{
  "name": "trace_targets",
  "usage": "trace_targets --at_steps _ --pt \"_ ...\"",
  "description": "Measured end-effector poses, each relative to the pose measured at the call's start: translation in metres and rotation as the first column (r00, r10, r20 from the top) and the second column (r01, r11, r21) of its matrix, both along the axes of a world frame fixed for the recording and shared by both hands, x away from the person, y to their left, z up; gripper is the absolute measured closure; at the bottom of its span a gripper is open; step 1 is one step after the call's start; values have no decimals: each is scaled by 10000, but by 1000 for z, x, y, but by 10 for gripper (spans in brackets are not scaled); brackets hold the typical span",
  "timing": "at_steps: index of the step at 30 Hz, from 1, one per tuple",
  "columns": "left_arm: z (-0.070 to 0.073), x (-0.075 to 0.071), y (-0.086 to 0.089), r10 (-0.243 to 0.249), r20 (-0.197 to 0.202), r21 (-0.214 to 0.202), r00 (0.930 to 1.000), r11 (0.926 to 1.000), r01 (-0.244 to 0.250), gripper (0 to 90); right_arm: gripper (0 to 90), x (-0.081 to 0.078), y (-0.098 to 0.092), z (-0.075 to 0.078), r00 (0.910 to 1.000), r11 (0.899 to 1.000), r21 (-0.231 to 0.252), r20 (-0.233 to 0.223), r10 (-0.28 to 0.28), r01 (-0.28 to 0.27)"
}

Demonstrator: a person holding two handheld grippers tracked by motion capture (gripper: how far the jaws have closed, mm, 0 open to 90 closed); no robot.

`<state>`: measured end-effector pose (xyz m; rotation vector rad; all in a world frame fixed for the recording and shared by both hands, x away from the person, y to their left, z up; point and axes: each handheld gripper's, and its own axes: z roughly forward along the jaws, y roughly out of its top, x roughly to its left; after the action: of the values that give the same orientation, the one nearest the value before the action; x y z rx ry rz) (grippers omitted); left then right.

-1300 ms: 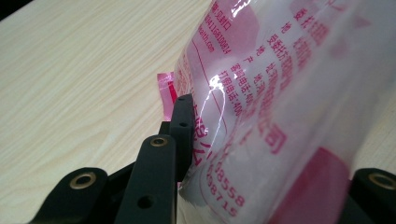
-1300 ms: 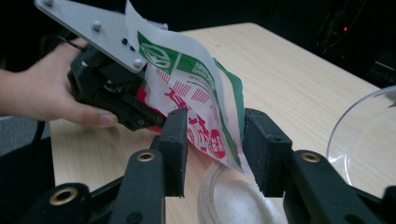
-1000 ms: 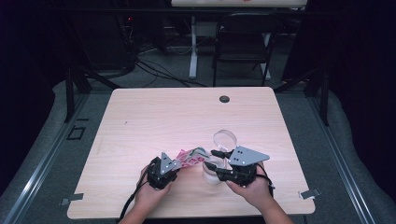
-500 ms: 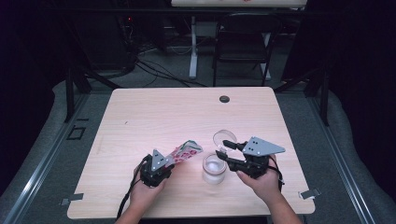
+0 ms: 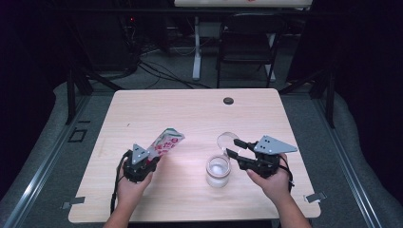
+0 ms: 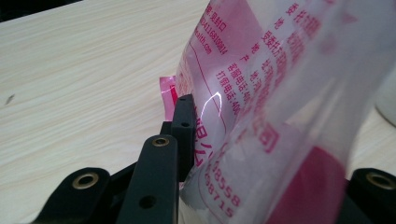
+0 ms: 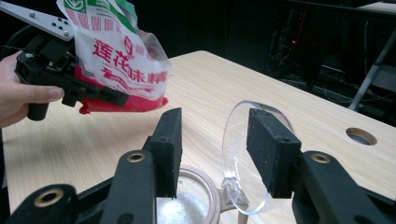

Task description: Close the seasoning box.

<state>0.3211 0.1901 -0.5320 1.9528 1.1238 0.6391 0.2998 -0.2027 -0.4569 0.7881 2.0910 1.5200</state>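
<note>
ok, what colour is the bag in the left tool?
White bag with red lettering, red bottom, green top; clearest in right gripper view.

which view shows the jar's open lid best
The right gripper view: the clear lid stands up close between that gripper's fingers, hinged above the jar of white grains. The high view shows it small and faint behind the jar. The left gripper view shows the pink bag instead.

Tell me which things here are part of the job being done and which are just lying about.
In use:
- pink and white pouch, clamped in the left claw
- glass jar with white grains inside
- its clear hinged lid, standing open between the right claw jaws

Lying about:
- round grommet in the table
- chair behind
</note>
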Motion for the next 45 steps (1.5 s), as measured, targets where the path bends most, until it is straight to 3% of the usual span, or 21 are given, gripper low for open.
trace_targets --at_steps 3,12,15,18,21,24,27,31,33,39,42,45 --pt "-3 4 7 308 -156 -168 9994 9994 -311 734 555 1 -3 0 9999 9999 37 -59 -126 127" --pt "-8 13 27 1307 -267 94 9911 9914 -1305 734 543 3 -16 3 9982 9979 239 27 -599 598" --pt "-10 17 37 1859 -253 262 9822 9823 -1853 734 526 4 -19 2 9967 9964 234 47 -816 815" --pt "-13 20 49 2396 -494 17 9696 9708 -2398 733 518 7 -23 0 9946 9944 225 -37 -1034 1035" --pt "-18 22 58 3057 -597 172 9503 9521 -3052 730 507 10 -25 -3 9913 9911 215 -110 -1310 1312" --pt "-22 23 62 3167 -842 65 9448 9483 -3173 723 498 13 -26 -6 9901 9900 219 -199 -1389 1393" --pt "-23 23 60 3140 -794 76 9461 9492 -3144 684 496 17 -23 -11 9907 9914 250 -485 -1272 1285" --pt "-21 19 57 3121 -593 324 9482 9500 -3107 612 500 19 -17 -14 9919 9937 -70 -612 -1117 1115" --pt "-19 17 55 2949 -508 306 9542 9554 -2937 552 505 20 -15 -15 9918 9941 -111 -672 -1087 1082" --pt "-8 7 45 2345 447 -311 9711 9719 -2333 419 534 21 -10 -18 9928 9954 -233 -737 -945 930" --pt "-5 4 37 1808 558 -353 9819 9832 -1791 420 571 20 -7 -19 9928 9948 -361 -691 -979 956" --pt "-3 1 28 1428 509 -421 9884 9892 -1407 423 589 18 -5 -18 9949 9963 -407 -631 -787 762"
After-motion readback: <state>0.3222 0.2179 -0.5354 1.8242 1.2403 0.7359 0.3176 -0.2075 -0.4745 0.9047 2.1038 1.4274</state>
